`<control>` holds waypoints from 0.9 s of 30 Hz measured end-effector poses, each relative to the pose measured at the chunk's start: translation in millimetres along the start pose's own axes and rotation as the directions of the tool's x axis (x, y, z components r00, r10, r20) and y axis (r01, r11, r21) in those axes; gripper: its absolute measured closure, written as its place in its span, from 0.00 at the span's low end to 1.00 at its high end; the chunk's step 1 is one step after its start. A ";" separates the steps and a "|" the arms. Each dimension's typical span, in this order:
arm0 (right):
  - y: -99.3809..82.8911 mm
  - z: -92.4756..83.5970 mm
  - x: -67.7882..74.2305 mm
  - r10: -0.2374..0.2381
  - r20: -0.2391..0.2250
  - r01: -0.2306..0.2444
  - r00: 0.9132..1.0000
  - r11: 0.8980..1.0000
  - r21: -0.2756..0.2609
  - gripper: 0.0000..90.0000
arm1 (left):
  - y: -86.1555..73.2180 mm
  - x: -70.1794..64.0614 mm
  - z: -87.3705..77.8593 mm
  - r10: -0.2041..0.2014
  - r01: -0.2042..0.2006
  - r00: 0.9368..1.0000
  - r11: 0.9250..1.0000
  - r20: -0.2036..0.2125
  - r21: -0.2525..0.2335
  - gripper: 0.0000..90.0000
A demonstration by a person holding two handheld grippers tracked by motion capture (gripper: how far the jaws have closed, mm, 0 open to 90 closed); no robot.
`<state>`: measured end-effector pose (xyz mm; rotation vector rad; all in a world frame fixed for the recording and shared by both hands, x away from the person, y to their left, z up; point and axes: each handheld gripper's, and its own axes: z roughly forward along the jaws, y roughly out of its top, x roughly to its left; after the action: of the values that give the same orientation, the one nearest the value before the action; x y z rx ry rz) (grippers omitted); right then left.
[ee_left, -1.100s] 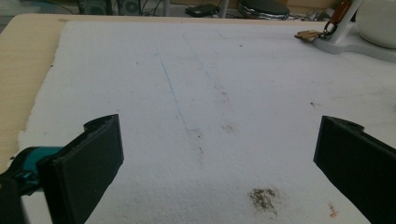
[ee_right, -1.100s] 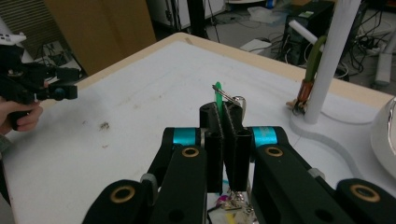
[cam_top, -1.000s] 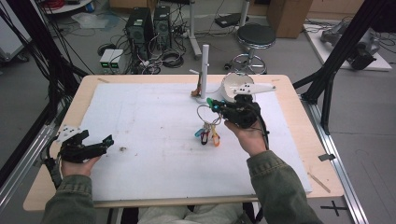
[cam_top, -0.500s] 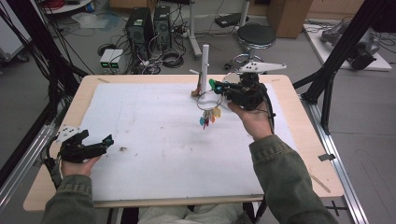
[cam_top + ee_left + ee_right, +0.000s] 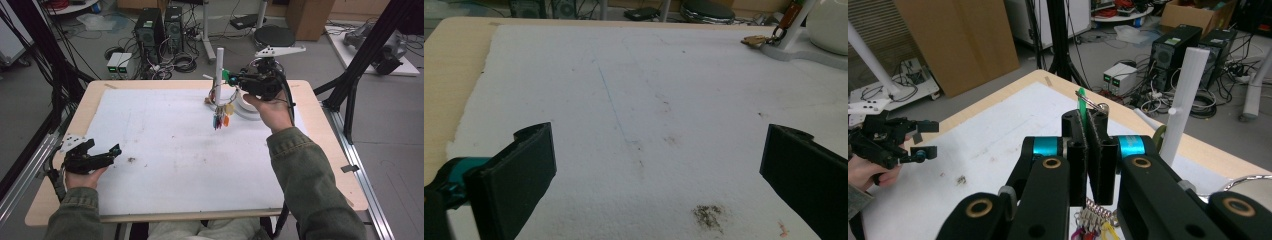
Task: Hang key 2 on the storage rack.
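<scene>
Keyring (image 5: 220,119) with coloured plastic tags, lifted off the white mat (image 5: 165,150) since a second ago, hangs beside the white cylindrical post (image 5: 218,70), clenched in the right gripper (image 5: 231,78). Left gripper (image 5: 112,150), nearer, rests with its jaws spread on the tabletop (image 5: 310,130).

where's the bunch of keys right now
In the high view the bunch of keys hangs above the white mat, held up by the right tool, just beside the white post toward the table's far edge.
</scene>
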<state>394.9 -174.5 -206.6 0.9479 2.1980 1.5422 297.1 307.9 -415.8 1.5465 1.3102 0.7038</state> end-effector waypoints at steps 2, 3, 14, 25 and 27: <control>3.3 1.3 -2.2 -0.004 0.001 0.004 1.000 1.000 0.004 0.98 | 0.0 -0.1 0.0 0.001 -0.001 1.000 1.000 0.000 0.000 0.02; 5.4 1.8 -3.2 -0.003 -0.004 0.003 1.000 1.000 0.006 0.98 | 0.0 -0.1 0.0 0.001 -0.001 1.000 1.000 0.000 0.000 0.02; 24.1 13.7 -19.5 -0.012 -0.016 0.012 1.000 1.000 0.028 0.98 | 0.3 -0.1 -0.3 0.003 -0.003 1.000 1.000 0.000 0.001 0.02; 35.7 25.1 -33.4 0.011 -0.005 -0.011 1.000 1.000 0.022 0.97 | 0.7 2.4 -0.8 0.007 -0.007 1.000 1.000 -0.008 0.001 0.02; 37.6 26.8 -35.4 0.024 -0.005 -0.024 1.000 0.999 0.021 0.97 | 0.7 2.2 -0.8 0.008 -0.008 1.000 1.000 -0.007 0.002 0.02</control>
<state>449.5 -170.6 -187.0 0.9812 2.2189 1.5370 297.3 310.3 -415.2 1.5527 1.3111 0.7137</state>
